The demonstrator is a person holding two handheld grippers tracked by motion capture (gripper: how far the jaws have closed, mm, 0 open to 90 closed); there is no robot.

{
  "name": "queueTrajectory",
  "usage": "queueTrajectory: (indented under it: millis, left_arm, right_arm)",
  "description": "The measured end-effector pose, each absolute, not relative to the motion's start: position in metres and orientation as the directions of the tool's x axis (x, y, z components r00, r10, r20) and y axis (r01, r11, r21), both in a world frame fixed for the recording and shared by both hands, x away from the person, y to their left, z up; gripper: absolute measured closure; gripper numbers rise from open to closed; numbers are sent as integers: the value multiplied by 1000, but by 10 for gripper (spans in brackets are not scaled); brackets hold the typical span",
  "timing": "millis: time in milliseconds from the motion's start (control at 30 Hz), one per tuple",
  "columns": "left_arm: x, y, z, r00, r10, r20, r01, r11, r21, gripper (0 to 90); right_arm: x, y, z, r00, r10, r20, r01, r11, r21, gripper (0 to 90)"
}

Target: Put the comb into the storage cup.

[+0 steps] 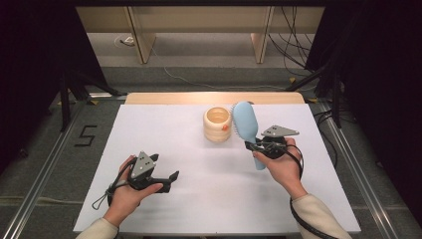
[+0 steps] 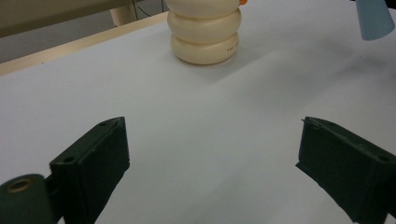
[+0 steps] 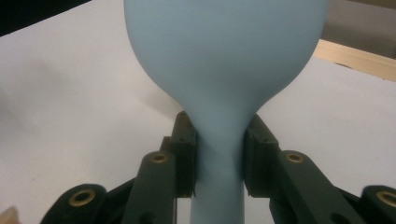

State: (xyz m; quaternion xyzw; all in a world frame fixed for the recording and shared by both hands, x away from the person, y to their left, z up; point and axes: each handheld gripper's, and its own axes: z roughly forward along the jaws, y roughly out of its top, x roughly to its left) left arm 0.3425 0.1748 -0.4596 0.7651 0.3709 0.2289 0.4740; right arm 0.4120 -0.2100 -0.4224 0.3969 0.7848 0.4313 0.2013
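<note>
High view: white rectangular surface (image 1: 209, 199) with a pale wooden strip along its far edge, floor and cables beyond.

Item one: light blue plastic hairbrush (image 1: 246, 124), oval head and tapering handle. Held by the right gripper (image 1: 251, 146) at the neck, where the head narrows into the handle. Head points away from the person, toward the far edge of the surface, bristles showing along its left side; handle end runs back past the hand. Head lies just beside item two, on its right; whether they touch cannot be told.

Item two: cream-coloured ribbed cup (image 1: 217, 124) of stacked rounded rings, upright, open top, small orange mark on the side facing the hairbrush. Stands on the surface near the far middle.

Right gripper view: black jaws closed narrow on both sides of the hairbrush (image 3: 224, 70) neck, pads pressed flat to the plastic; blue head rises above them.

Left gripper (image 1: 166, 181), high view: held low over the near left of the surface, well apart from both items, pointing right.

Left gripper view: jaws spread wide with nothing between them, bare white surface under them; the cup (image 2: 205, 32) stands ahead, and the hairbrush handle tip (image 2: 373, 18) is at the upper right corner.
</note>
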Motion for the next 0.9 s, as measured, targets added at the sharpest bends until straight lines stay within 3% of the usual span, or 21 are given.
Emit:
queueTrajectory:
  millis: [900]
  left_arm:
    - [367, 138, -434, 655, 756, -13, 303, -246, 921, 77]
  right_arm:
    - [405, -188, -424, -649, 761, 13, 415, 340, 844, 703]
